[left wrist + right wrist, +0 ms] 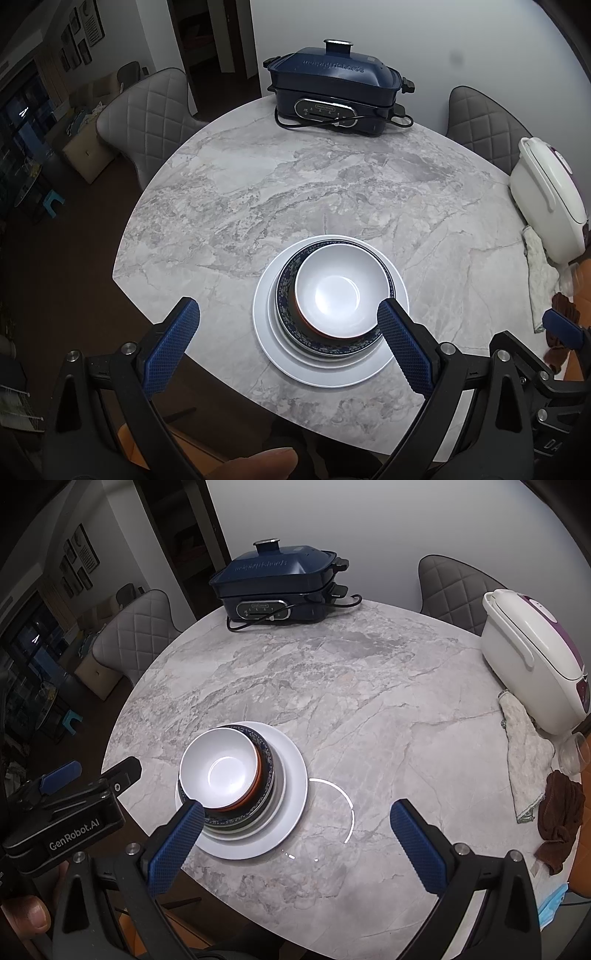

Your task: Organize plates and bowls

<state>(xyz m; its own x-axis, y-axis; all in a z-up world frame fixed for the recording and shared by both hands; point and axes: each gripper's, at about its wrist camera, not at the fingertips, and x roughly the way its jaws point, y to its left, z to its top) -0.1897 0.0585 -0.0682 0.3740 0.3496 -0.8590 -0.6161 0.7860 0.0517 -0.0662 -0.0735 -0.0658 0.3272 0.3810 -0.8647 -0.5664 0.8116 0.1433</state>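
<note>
A stack stands near the front edge of the round marble table (295, 184): a white bowl (340, 291) with an orange outside sits in a blue patterned dish (286, 295), on a small white plate, on a large white plate (266, 332). The same stack shows in the right wrist view, with the bowl (221, 768) above the large plate (291, 794). My left gripper (288, 343) is open and empty, held above the stack's near side. My right gripper (295, 845) is open and empty, just right of the stack. The left gripper's body (66, 812) shows at the left.
A dark blue electric cooker (336, 88) with a cord stands at the table's far edge. A white lidded appliance (532, 657), a pale cloth (524, 760), a brown cloth (561, 812) and a glass (572, 753) are at the right. Grey chairs (147, 110) surround the table.
</note>
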